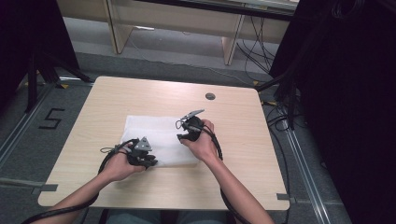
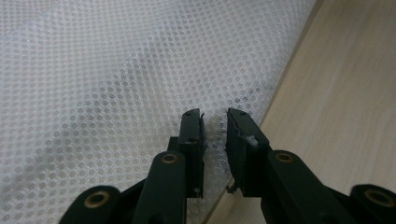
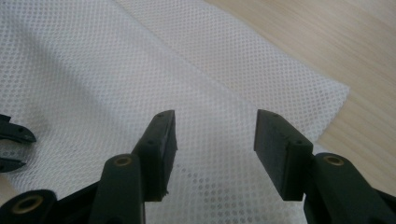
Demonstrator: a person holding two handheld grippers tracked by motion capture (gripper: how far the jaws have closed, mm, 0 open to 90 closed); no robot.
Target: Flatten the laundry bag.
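There's your white mesh cloth, lying flat on the light wooden table, a little toward your side of centre. From the high view it reads as a soft white rectangle, folded in layers. Up close in your left gripper view the cloth is a fine net of small round holes, faintly shadowed. In your right gripper view the cloth shows a straight layer edge running diagonally across it, and its far corner comes to a point against the wood.

Your left gripper sits at the near left part of the cloth. Its jaws stand a narrow gap apart (not closed), with a bit of mesh rising between them right at the cloth's edge; whether the pads actually pinch that mesh I can't tell. Your left hand wraps the body.

Your right gripper is over the cloth's right side, held in your right hand. Its jaws are spread wide, hanging above the mesh with nothing between them.

Hard to read: in the high view both sets of jaws are dark and small, mostly masked by your hands. In your right gripper view, two black tips poke in at the left edge, cut off by the frame.
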